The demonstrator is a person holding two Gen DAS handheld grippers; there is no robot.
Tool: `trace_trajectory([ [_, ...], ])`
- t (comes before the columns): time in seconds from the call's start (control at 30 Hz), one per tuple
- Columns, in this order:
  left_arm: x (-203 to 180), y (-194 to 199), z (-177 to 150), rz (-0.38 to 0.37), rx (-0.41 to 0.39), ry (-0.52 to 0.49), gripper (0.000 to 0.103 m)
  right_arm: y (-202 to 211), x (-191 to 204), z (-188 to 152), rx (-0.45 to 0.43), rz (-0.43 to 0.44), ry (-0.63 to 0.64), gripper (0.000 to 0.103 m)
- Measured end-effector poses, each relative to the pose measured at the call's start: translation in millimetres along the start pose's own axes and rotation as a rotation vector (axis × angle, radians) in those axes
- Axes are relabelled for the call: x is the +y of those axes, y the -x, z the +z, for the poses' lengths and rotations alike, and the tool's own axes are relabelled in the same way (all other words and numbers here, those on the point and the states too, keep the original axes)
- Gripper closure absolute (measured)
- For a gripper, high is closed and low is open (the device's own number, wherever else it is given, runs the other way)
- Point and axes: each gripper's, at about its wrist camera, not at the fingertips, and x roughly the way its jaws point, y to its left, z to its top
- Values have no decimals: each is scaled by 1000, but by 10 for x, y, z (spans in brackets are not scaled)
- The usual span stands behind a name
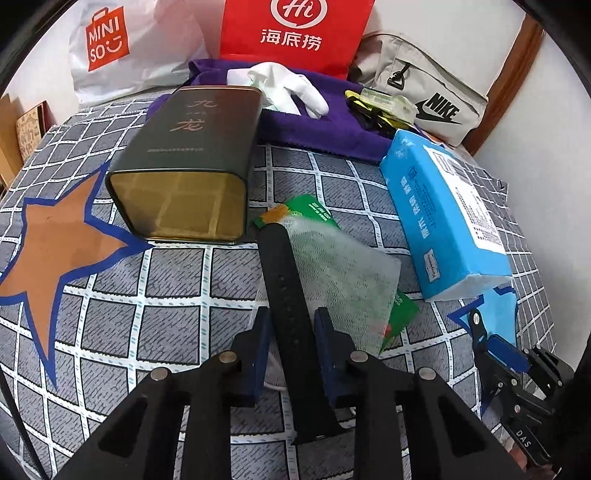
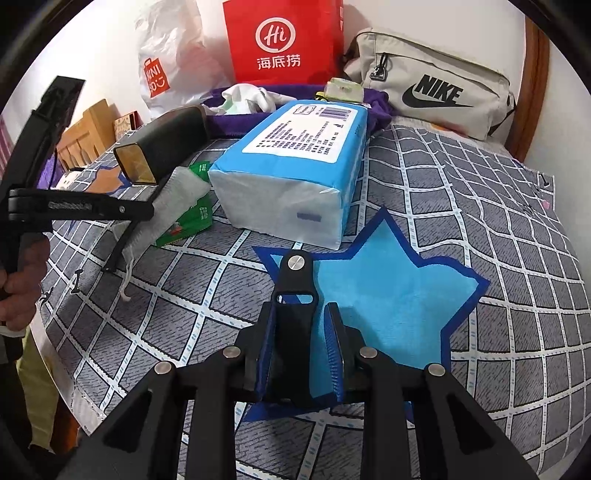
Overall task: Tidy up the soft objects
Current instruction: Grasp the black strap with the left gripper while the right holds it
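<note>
My left gripper [image 1: 291,328] is shut on a long black watch strap [image 1: 286,280] and holds it over the checked bed cover, its far end lying across a white mesh pouch [image 1: 340,273]. My right gripper [image 2: 300,325] is shut on the other black strap half [image 2: 295,291], with its round metal stud, above a light blue star patch [image 2: 391,295]. A blue tissue pack [image 2: 295,166] lies just beyond. In the left wrist view the tissue pack [image 1: 443,218] is at right and the right gripper [image 1: 491,339] shows at the lower right.
A dark tin [image 1: 188,162] lies on its side left of centre, near an orange star patch [image 1: 62,243]. At the back are a purple towel [image 1: 325,125] with a white glove [image 1: 291,86], a red paper bag [image 1: 295,33], a white Miniso bag [image 1: 122,44] and a beige Nike pouch [image 2: 436,85].
</note>
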Motion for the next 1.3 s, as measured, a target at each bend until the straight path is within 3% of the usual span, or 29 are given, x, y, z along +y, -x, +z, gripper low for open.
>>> trace_trajectory([
  [0.37,-16,-20,4,8,-20,-20,82,-44,24,2,-12,-12,26,75],
  [0.53,37,122,-14,-14,-43,3,83,-11,16,1,-26,-6,52,81],
  [0.57,40,157,-21,-11,-48,3,83,8,8,6,-27,-1,45,84],
  [0.6,46,188,-24,-13,-53,7,83,51,-2,22,-38,-5,36,100],
  [0.67,47,243,-28,-23,-59,9,83,117,-10,50,-46,23,27,100],
  [0.87,47,328,-75,2,-57,2,83,107,-54,36,9,18,8,98],
  [0.93,50,361,-83,8,-60,-1,83,141,-114,10,4,73,-39,85],
  [0.97,55,370,-88,9,-60,-1,83,134,-121,-3,8,80,-48,70],
  [1.0,61,368,-93,8,-58,0,83,114,-113,-19,12,77,-46,64],
  [1.17,53,337,-117,9,-49,3,83,19,50,-79,13,-3,43,63],
  [1.27,38,345,-114,5,-55,0,83,9,88,-88,-2,13,68,82],
  [1.3,37,351,-112,4,-57,-1,83,16,58,-75,2,27,51,82],
])
